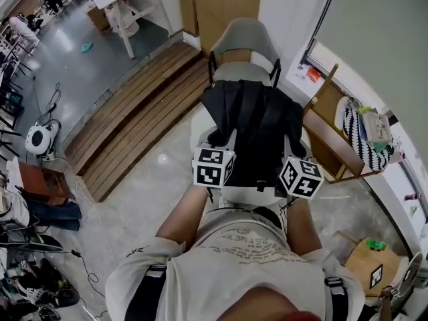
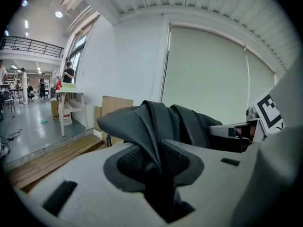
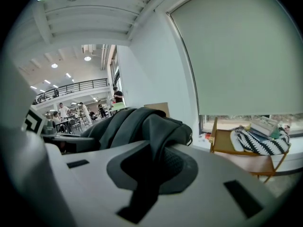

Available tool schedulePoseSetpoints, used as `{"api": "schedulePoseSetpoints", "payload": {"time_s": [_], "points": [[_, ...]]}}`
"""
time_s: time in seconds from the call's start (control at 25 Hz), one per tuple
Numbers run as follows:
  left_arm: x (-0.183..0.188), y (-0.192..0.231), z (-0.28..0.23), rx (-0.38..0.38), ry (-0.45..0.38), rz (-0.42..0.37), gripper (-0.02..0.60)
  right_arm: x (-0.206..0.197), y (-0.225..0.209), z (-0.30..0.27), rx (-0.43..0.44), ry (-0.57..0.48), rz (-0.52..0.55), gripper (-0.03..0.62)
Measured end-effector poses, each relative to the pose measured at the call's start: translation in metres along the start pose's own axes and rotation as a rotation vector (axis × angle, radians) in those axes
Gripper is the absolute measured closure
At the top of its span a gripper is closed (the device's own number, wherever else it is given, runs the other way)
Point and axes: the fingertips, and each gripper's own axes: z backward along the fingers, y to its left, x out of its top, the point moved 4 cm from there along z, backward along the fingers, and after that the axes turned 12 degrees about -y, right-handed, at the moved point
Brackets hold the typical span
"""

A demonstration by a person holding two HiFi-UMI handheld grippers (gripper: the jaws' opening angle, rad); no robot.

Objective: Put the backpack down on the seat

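A black backpack (image 1: 254, 129) hangs between my two grippers, over a white rounded surface (image 1: 199, 124). Just beyond it stands a grey chair (image 1: 242, 40) with black arm frames, its seat (image 1: 242, 73) partly hidden by the pack. My left gripper (image 1: 218, 139) is shut on a fold of the backpack's fabric (image 2: 151, 122), which runs down between the jaws of the left gripper (image 2: 154, 168). My right gripper (image 1: 291, 147) is shut on the pack's other side, and black fabric (image 3: 142, 122) is pinched between the jaws of the right gripper (image 3: 150, 170).
A slatted wooden platform (image 1: 137, 122) lies to the left. At the right a wooden shelf (image 1: 328, 142) holds a striped bag (image 1: 358, 136). Cardboard sheets (image 1: 224, 2) lean on the wall behind the chair. A small wooden stool (image 1: 371, 263) stands near right. People stand far off (image 2: 68, 74).
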Motion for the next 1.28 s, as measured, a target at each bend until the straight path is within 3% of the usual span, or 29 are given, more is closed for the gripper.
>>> {"api": "schedulePoseSetpoints", "payload": {"time_s": [0.68, 0.96, 1.28], "points": [[-0.048, -0.001, -0.065, 0.044, 0.140, 0.061, 0.466, -0.039, -0.053, -0.057, 0.047, 0.159, -0.021, 0.545], [-0.111, -0.021, -0.093, 0.042, 0.263, 0.116, 0.469, -0.095, -0.100, -0.066, 0.060, 0.283, -0.059, 0.545], [-0.210, -0.027, -0.120, 0.071, 0.414, 0.178, 0.477, -0.186, -0.140, -0.084, 0.099, 0.441, -0.092, 0.545]]}}
